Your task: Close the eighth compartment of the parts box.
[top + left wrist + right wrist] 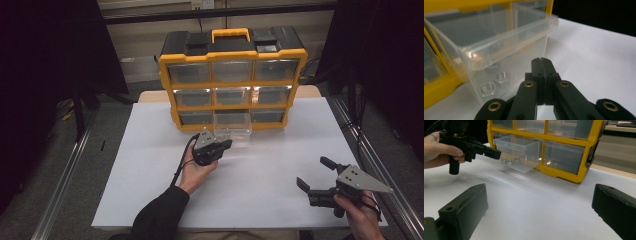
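Black jaws of the left gripper [541, 61] meet, holding nothing. Just ahead, the pulled-out clear drawer [499, 45] holding nuts [502, 77] looks light, stiff, slippery; grip its front lip. Right gripper [314, 175] gapes empty.

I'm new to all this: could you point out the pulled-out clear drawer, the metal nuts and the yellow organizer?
Clear drawer [520, 147], right gripper view, on its front wall.
Metal nuts [502, 76], left gripper view, on the upper nut's face.
Yellow organizer [232, 54], high view, on its top front bar.
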